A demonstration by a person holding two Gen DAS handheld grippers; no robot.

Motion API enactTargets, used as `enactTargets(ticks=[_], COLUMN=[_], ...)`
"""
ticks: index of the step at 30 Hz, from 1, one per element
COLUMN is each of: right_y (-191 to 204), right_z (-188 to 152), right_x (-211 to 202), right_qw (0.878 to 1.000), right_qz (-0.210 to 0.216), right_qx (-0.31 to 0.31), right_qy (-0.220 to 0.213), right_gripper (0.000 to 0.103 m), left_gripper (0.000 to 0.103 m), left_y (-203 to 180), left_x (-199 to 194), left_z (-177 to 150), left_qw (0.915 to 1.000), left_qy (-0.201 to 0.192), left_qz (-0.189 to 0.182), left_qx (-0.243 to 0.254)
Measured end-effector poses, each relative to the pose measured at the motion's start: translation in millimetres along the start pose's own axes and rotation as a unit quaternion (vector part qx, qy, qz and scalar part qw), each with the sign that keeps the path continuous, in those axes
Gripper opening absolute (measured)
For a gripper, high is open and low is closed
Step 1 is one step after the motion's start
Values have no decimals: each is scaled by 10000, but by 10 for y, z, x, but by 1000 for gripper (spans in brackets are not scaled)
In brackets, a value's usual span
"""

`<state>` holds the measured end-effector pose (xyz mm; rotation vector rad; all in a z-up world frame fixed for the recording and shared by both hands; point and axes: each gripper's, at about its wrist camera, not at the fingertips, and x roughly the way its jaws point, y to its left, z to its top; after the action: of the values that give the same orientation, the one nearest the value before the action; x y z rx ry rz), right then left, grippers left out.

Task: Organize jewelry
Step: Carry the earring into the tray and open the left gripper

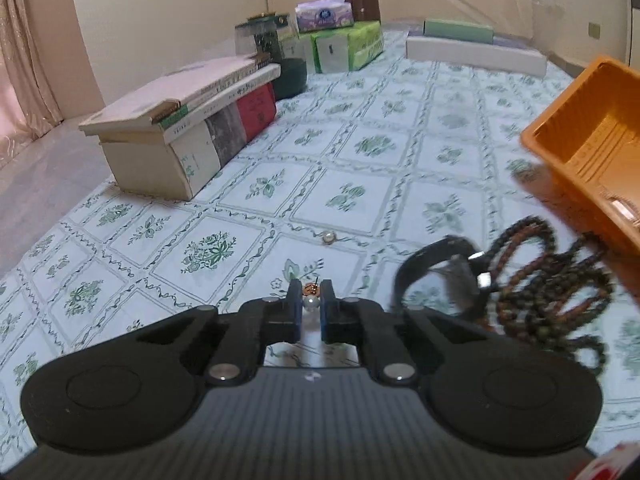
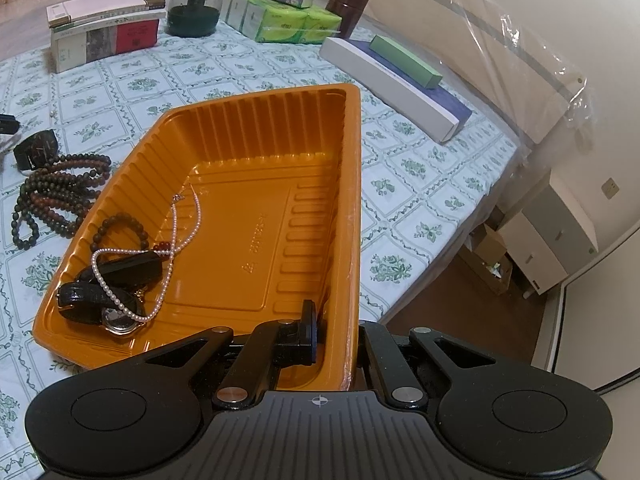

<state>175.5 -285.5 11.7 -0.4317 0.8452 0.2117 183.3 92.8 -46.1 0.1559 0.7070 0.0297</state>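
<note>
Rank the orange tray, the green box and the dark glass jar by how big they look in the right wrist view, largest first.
1. Orange tray, by far the largest, though it is also nearest the camera.
2. Dark glass jar.
3. Green box.
The jar and the box look close in size, and the jar sits farther back, so their order is unsure.

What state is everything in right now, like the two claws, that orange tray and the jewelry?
Left claw: shut on a pearl earring.
Right claw: shut on the orange tray's wall.
Orange tray: tilted, holding pearl necklace, watches.
Bead strands: heaped on tablecloth.
Second pearl earring: loose on tablecloth.
</note>
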Motion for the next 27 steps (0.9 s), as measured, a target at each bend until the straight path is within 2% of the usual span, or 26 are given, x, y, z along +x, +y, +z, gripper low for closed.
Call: enactTargets(ticks=[11,27], right_y=[19,16], right_z=[-9,-14], right_x=[-28,-31], right_qw=[10000,10000], right_qz=[2,11], right_qx=[-7,-9], right_qy=[-7,-9], right_gripper=[4,4], left_gripper=[7,7], left_y=[-387,-945], left_x=[-644,-791], left_z=[149,212], left_qw=[9968,9891], left_qy=[-289,-237], left_qz=[-711,-1455], left_qx=[-218,5])
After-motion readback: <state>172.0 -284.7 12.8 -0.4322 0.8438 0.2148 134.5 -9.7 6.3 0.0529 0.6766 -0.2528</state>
